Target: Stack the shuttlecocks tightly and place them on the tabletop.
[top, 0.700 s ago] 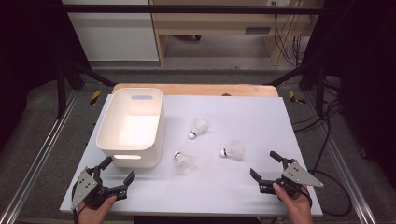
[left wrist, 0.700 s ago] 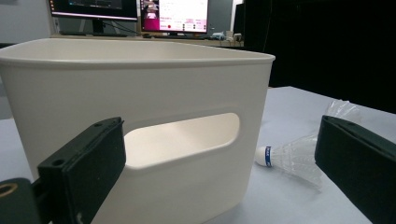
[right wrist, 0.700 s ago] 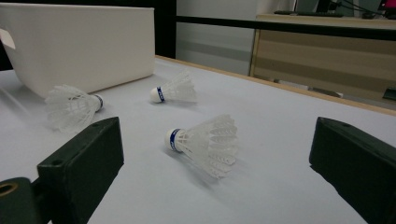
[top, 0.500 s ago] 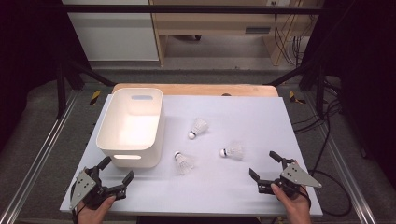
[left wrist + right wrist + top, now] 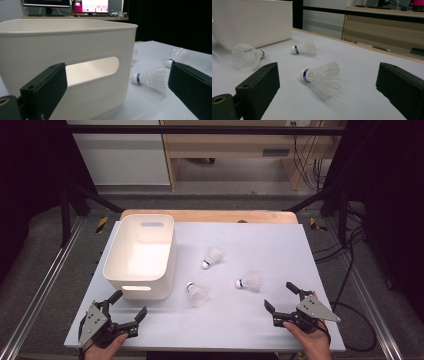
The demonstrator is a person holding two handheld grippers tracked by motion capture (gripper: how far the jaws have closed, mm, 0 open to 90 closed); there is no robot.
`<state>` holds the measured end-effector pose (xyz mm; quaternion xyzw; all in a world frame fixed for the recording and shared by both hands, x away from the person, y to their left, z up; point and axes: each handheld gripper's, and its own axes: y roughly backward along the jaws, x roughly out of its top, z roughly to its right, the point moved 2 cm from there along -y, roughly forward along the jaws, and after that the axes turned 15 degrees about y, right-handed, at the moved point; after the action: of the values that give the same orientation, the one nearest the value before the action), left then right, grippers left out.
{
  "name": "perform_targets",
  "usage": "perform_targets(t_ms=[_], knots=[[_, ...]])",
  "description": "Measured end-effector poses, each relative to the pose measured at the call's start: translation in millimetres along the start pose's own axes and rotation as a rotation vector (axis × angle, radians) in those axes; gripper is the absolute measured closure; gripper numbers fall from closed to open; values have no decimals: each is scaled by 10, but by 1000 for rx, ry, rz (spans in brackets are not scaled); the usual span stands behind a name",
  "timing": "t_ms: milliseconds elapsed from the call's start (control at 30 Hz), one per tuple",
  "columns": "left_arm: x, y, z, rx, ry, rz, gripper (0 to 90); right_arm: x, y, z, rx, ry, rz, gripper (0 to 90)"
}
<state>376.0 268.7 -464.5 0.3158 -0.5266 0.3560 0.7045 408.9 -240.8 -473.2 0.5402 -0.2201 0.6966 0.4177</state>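
Both the left gripper (image 5: pixel 125 309) at lower left and the right gripper (image 5: pixel 282 296) at lower right gape wide and empty, with three shuttlecocks (image 5: pixel 197 294) lying mid-frame beside the white bin (image 5: pixel 165 270).

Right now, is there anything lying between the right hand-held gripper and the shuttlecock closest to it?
No. In the high view only bare white table separates the right hand-held gripper from the nearest shuttlecock; the right gripper view agrees.
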Motion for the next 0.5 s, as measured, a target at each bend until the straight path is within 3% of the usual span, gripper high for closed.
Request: perform_targets(t_ms=[233,500], knots=[[-40,-81,208,-41,-26,-36,22,-12,22,11,0,-6,-6,53],[-78,-158,351,-41,-17,-65,32,-17,62,35,-12,-16,-9,54]])
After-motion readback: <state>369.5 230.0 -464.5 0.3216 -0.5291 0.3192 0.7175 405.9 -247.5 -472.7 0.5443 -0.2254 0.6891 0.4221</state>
